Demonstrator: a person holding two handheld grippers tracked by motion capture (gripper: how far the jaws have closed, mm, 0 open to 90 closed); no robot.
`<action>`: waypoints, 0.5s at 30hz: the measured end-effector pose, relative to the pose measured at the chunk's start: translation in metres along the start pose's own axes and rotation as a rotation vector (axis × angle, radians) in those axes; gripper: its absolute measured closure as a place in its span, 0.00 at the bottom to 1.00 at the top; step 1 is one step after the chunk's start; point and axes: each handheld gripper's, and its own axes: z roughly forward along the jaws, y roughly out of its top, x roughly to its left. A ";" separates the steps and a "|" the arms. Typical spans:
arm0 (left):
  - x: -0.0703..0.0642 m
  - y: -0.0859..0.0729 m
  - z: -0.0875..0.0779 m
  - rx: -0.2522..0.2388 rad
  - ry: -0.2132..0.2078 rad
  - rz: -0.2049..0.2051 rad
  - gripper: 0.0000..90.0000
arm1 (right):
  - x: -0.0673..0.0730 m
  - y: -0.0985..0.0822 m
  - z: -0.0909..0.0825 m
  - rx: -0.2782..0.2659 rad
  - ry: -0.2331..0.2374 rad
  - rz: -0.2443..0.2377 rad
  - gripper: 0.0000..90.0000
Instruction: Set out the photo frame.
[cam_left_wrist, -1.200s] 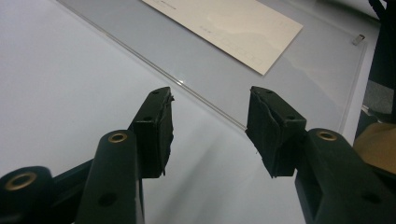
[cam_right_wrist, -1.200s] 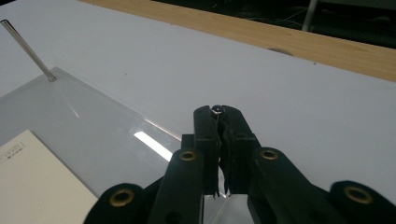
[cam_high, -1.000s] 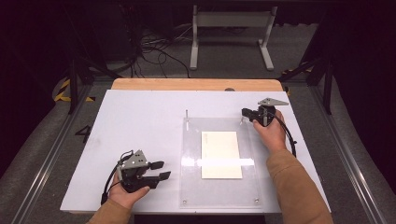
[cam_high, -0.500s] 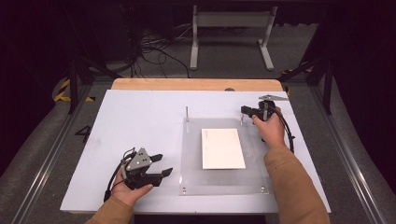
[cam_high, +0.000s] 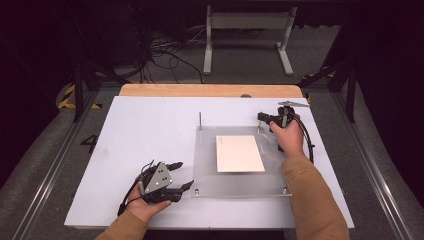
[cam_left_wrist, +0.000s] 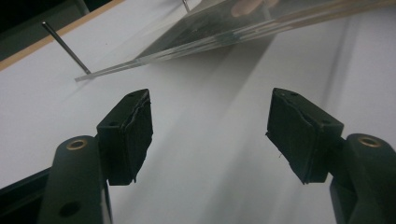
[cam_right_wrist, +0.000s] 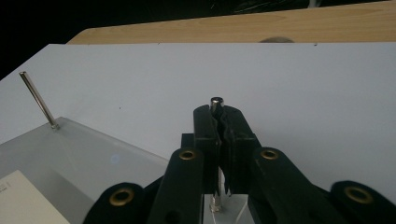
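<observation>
The right gripper has its fingers closed on a metal pin that stands upright, its long axis vertical, at the far right corner of the clear plate. This plate lies on the right half of the bench, with a white card on it. A second pin stands at the plate's far left corner. The left gripper rests by the plate's near left corner; its fingers have just been opening and hold nothing.
</observation>
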 end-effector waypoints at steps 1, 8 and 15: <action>0.000 0.000 0.000 0.000 0.000 0.000 0.35 | 0.000 0.000 0.000 0.000 0.000 0.000 0.95; 0.002 0.009 0.003 -0.087 0.017 0.043 0.29 | -0.002 0.000 0.002 -0.002 0.004 0.031 0.95; 0.003 0.021 0.012 -0.193 0.043 0.120 0.28 | -0.001 0.001 0.004 0.000 -0.004 0.045 0.95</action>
